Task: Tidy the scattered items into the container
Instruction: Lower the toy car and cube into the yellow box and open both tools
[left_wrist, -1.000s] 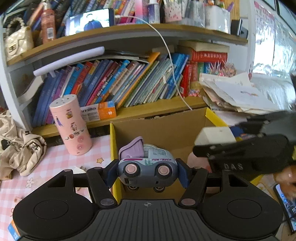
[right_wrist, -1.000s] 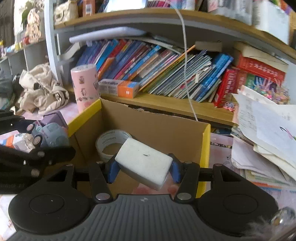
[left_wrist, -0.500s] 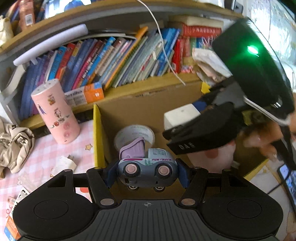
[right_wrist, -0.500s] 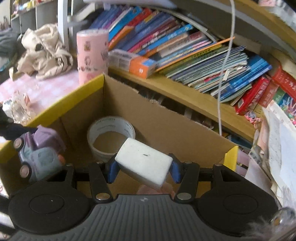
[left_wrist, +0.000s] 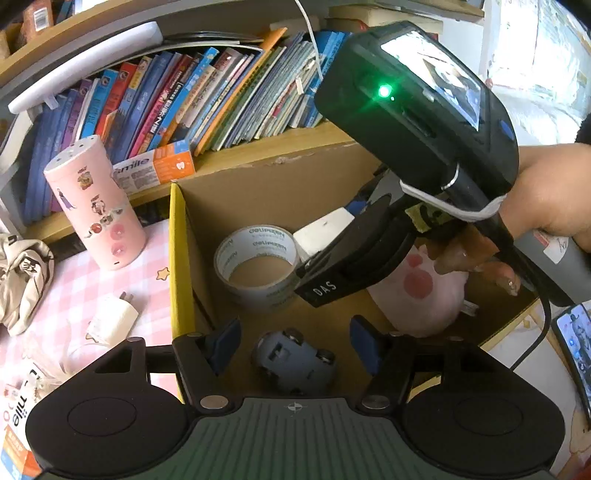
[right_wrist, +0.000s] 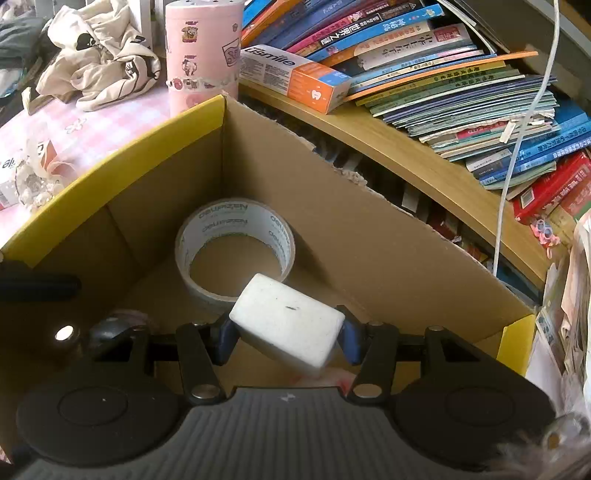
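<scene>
A cardboard box with yellow rims stands before the bookshelf. My left gripper is open above the box. The grey toy car lies upside down on the box floor between its fingers. My right gripper is shut on a white block and holds it inside the box, just above a tape roll. In the left wrist view the right gripper reaches in from the right with the block. A pink plush lies in the box.
A pink cylinder stands left of the box on the pink checked cloth. A white plug and a boxed item lie on the cloth. A toothpaste box, books and a phone are around.
My left gripper opened and the toy car dropped to the box floor, upside down. My right gripper moved deeper into the box with the white block, closer to the tape roll.
</scene>
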